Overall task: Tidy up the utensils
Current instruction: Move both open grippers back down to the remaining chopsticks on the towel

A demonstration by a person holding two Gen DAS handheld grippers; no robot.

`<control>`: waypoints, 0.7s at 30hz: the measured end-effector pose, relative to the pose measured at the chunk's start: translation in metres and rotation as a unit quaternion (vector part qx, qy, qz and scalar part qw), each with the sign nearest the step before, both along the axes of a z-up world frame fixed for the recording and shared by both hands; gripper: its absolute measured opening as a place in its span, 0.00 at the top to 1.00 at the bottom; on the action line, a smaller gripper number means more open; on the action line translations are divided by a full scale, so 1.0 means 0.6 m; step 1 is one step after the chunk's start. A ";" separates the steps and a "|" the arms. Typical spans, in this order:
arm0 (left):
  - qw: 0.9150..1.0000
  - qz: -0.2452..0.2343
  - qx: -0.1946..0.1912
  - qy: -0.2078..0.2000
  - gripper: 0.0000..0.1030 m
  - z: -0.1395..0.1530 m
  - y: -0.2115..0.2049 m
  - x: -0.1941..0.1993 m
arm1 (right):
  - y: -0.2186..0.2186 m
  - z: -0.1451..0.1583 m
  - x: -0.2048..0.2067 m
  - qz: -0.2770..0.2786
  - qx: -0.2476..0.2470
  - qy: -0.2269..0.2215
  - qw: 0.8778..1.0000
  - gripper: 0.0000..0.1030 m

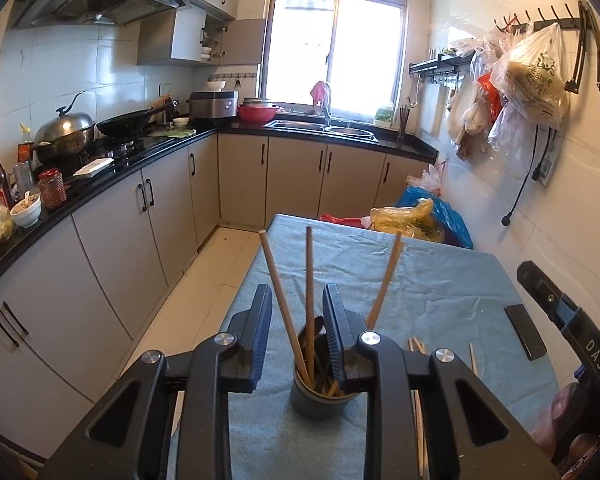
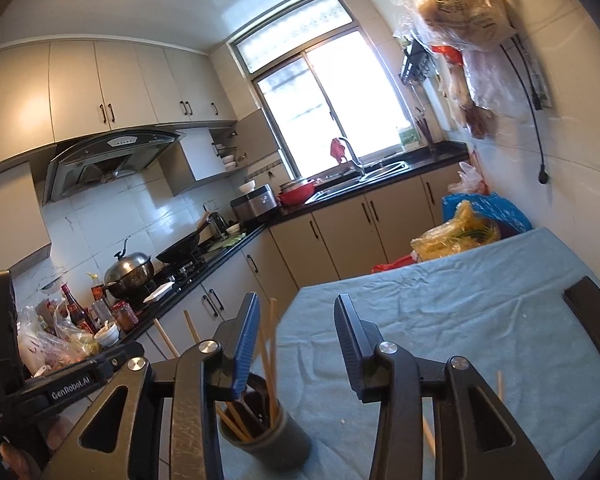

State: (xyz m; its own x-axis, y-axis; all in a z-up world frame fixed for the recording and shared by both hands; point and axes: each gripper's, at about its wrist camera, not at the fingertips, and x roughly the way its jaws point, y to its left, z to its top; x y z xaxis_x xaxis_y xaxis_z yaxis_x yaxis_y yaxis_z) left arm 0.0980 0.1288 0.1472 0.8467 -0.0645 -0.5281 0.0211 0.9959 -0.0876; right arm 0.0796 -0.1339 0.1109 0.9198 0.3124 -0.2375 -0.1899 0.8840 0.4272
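Below my open, empty left claw [image 1: 296,332] and right claw [image 2: 296,344], the grey holder [image 1: 320,400] contains upright wooden chopsticks [image 1: 309,292].

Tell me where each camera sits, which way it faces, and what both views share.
Left wrist: rides the left gripper, looking forward and down at the chopstick holder on the blue cloth; the right gripper's edge and a hand show lower right.
Right wrist: rides the right gripper, aimed across the cloth toward the window; the left gripper shows far left.
Shared: holder, black phone, sink counter.
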 end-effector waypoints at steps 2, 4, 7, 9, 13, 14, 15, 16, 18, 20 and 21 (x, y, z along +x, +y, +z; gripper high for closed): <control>1.000 0.000 0.005 -0.002 0.73 -0.002 -0.010 -0.009 | -0.010 -0.005 -0.010 -0.004 0.002 0.004 1.000 0.58; 1.000 -0.001 0.011 -0.004 0.73 -0.004 -0.020 -0.019 | -0.021 -0.014 -0.022 -0.008 0.005 0.011 1.000 0.58; 1.000 -0.006 0.015 -0.003 0.73 -0.009 -0.032 -0.032 | -0.038 -0.023 -0.030 -0.012 0.013 0.022 1.000 0.58; 1.000 -0.009 0.019 -0.002 0.73 -0.013 -0.042 -0.041 | -0.049 -0.030 -0.036 -0.016 0.017 0.028 0.999 0.58; 0.999 -0.016 0.032 -0.002 0.72 -0.020 -0.065 -0.054 | -0.071 -0.043 -0.051 -0.028 0.023 0.038 0.999 0.57; 0.999 -0.018 0.035 -0.002 0.72 -0.021 -0.070 -0.058 | -0.076 -0.046 -0.054 -0.031 0.026 0.041 0.998 0.56; 0.999 -0.021 0.037 -0.002 0.72 -0.023 -0.076 -0.061 | -0.081 -0.048 -0.054 -0.032 0.027 0.043 0.998 0.55; 0.999 -0.024 0.039 -0.001 0.72 -0.026 -0.082 -0.065 | -0.088 -0.052 -0.058 -0.035 0.031 0.045 0.998 0.54; 0.999 -0.029 0.043 0.000 0.71 -0.031 -0.092 -0.068 | -0.095 -0.057 -0.062 -0.039 0.032 0.049 0.998 0.54; 0.998 -0.036 0.047 0.006 0.71 -0.038 -0.106 -0.071 | -0.106 -0.064 -0.067 -0.045 0.035 0.054 0.997 0.54; 0.998 -0.039 0.048 0.008 0.71 -0.041 -0.112 -0.072 | -0.110 -0.066 -0.067 -0.046 0.036 0.055 0.997 0.54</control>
